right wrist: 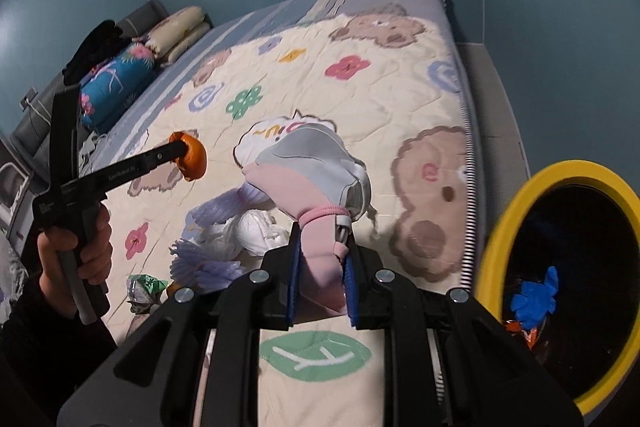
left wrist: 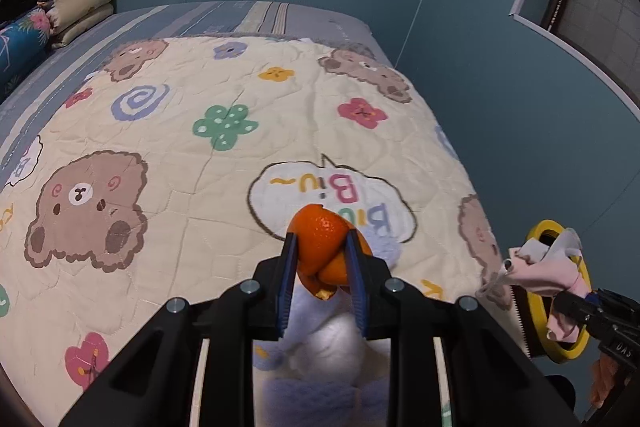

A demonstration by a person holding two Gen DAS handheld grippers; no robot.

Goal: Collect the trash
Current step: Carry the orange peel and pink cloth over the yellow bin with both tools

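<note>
Bed (right wrist: 460,39) against a teal wall, covered by a cream quilt (left wrist: 192,163) printed with bears, flowers and a speech bubble; folded bedding and a blue floral bolster (right wrist: 116,75) stacked at the far end. Beside the bed's right edge, a bin with a yellow rim (right wrist: 494,247) and dark interior, holding a blue glove (right wrist: 536,297) and orange scraps. Left claw (left wrist: 322,247), raised over the quilt, closed on an orange peel (left wrist: 320,235) (curled, pith side showing at the lower end); the same peel visible at the claw tip in the right wrist view, with a hand (right wrist: 76,255) wrapped round the grip below. Right claw (right wrist: 322,263) clamped on a pink and grey sock-like cloth (right wrist: 312,179), held up above the quilt near the bin. On the quilt beneath, a lilac fringed item (right wrist: 208,263), crumpled white tissue (right wrist: 256,231) touching it, and a small green wrapper (right wrist: 146,287) near the bed's front edge.
</note>
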